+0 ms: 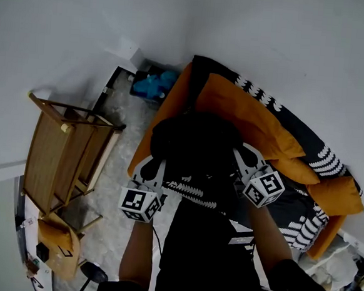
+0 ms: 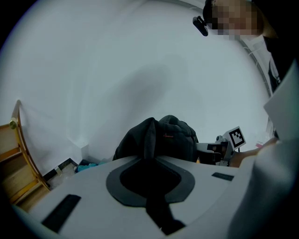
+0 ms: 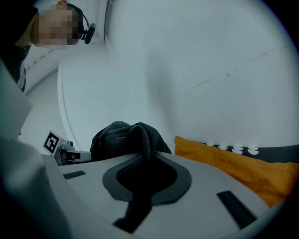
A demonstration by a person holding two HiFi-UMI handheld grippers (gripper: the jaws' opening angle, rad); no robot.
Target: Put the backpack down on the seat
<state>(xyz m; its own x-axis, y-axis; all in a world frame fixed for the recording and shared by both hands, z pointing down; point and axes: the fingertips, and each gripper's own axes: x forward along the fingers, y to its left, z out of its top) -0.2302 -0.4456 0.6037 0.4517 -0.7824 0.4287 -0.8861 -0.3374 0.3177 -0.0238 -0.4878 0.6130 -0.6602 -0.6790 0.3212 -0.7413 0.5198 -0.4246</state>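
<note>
L gripper (image 1: 157, 171) & R gripper (image 1: 242, 158): jaws clamped on bag (image 1: 198, 143) straps (image 2: 148, 137), one per side, prob. to keep it level over sofa (image 1: 259, 126); not yet down.

Orange sofa (image 1: 170, 106) with orange cushions (image 1: 247, 115) and black patterned throw (image 1: 300, 130)
</note>
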